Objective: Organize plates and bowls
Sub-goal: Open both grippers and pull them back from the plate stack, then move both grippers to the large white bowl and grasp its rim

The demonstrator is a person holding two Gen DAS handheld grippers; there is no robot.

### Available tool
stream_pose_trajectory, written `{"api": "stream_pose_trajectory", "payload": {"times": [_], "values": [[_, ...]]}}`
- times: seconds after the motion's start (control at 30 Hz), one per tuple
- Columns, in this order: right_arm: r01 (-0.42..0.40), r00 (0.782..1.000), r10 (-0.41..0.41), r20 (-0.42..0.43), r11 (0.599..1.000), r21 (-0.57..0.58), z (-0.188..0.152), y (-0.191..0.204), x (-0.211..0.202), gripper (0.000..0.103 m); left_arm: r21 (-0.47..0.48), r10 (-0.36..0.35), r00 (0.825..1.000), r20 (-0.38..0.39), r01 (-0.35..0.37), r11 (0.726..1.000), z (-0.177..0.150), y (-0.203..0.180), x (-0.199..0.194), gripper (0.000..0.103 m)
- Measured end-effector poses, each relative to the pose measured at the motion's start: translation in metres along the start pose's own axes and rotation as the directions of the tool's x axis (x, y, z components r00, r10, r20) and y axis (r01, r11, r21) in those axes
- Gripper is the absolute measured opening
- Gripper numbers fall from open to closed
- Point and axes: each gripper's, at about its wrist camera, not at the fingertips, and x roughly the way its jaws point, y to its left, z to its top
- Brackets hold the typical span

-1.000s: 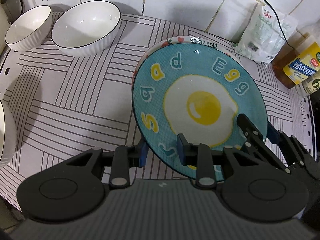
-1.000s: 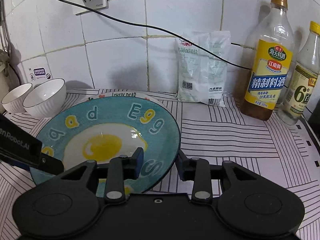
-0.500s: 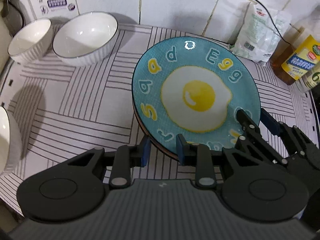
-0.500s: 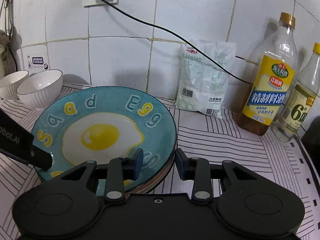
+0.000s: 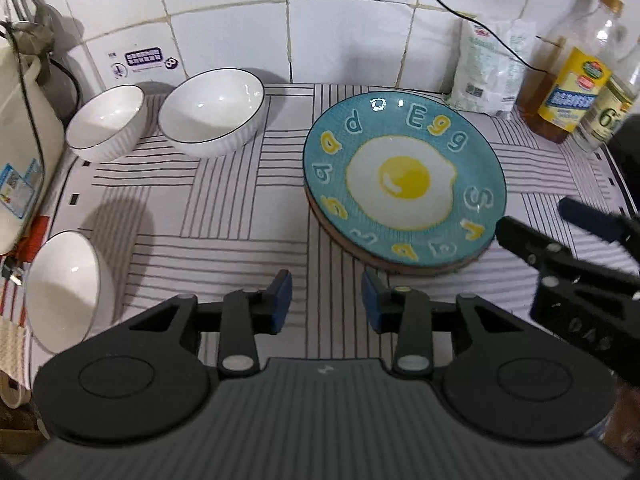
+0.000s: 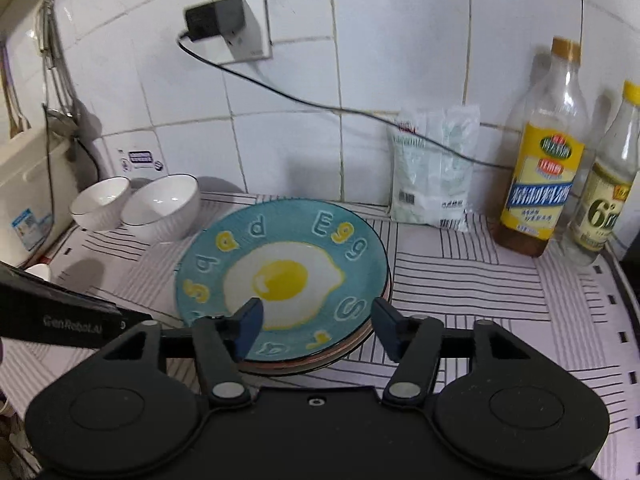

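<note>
While both pairs of fingers are standing open and gripping nothing, the blue egg plate (image 5: pixel 404 184) is lying flat on top of a stack of plates on the striped table (image 5: pixel 224 220). Seen from the left wrist, the left gripper (image 5: pixel 326 300) is hanging just short of the stack's near edge, with the plate lying ahead and to its right. The right gripper (image 6: pixel 318 326) is sitting over the plate's near rim, touching nothing.

Three white bowls are waiting separately. A small bowl (image 5: pixel 106 122) and a large bowl (image 5: pixel 212 112) are sitting side by side at the back left by the tiled wall. A third bowl (image 5: pixel 66 290) is resting at the table's left edge, close beside the left gripper. That gripper looks nearer for gathering them, with bare mat in between.

A salt bag (image 6: pixel 434 168) and two bottles (image 6: pixel 540 156) are standing at the back right, well apart from the bowls.
</note>
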Motion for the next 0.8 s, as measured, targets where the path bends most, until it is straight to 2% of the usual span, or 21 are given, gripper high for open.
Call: {"api": "stream_pose_trajectory", "payload": {"times": [0.07,0.13,0.27,0.5,0.8], "values": [[-0.009,1.0,0.009,0.003,1.0,-0.006,0.002,0.004,-0.014,0.076,0.019,0.003,1.0,0.014,-0.003,1.0,-0.006,0.003,-0.011,0.041],[-0.036,0.999,0.036,0.001,0.999,0.019,0.004,0.004,-0.025,0.095,0.034,0.012,1.0,0.024,-0.012,0.999,-0.011,0.005,-0.021,0.043],[-0.058,0.998,0.059,-0.013,0.997,0.041,0.006,0.01,-0.045,0.095,0.084,0.017,0.999,0.051,-0.021,0.996,-0.024,0.009,-0.043,0.044],[0.002,1.0,-0.001,0.007,0.998,-0.058,-0.003,0.038,-0.075,0.095,0.12,0.002,0.998,0.069,-0.01,0.993,-0.046,0.017,-0.072,0.048],[-0.052,0.998,0.057,0.038,0.99,-0.129,-0.024,0.071,-0.103,0.095,0.098,0.049,0.998,0.034,-0.052,0.994,-0.074,0.046,-0.08,0.052]]}}
